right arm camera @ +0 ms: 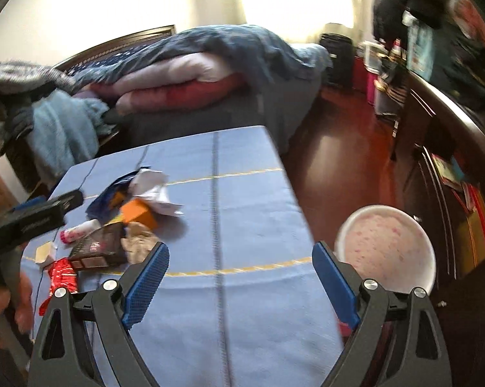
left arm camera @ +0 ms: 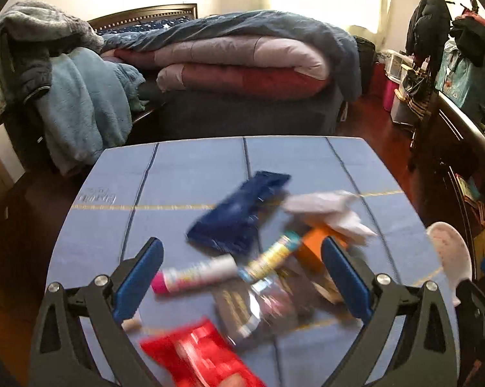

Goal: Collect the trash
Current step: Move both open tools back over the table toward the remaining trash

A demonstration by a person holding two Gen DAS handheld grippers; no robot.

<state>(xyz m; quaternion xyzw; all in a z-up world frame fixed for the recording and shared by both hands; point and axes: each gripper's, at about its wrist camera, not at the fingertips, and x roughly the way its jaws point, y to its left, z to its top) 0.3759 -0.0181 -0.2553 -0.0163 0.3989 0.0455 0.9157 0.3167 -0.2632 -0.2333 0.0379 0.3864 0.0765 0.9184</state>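
Observation:
A pile of trash lies on the blue table (left arm camera: 113,225): a dark blue wrapper (left arm camera: 239,216), crumpled white paper (left arm camera: 329,209), an orange box (left arm camera: 313,248), a pink-capped tube (left arm camera: 194,274), a dark clear-windowed packet (left arm camera: 252,306) and a red wrapper (left arm camera: 200,354). My left gripper (left arm camera: 242,251) is open above the pile, jaws wide, holding nothing. My right gripper (right arm camera: 241,254) is open and empty over the table's right part (right arm camera: 242,193). The pile also shows at the left of the right wrist view, with the orange box (right arm camera: 139,213) and red wrapper (right arm camera: 62,274).
A white bin (right arm camera: 387,248) with a pink speckled inside stands off the table's right edge, beside my right gripper. A bed with folded quilts (left arm camera: 236,61) lies beyond the table. Dark wooden furniture (right arm camera: 436,161) lines the right side over a red wood floor.

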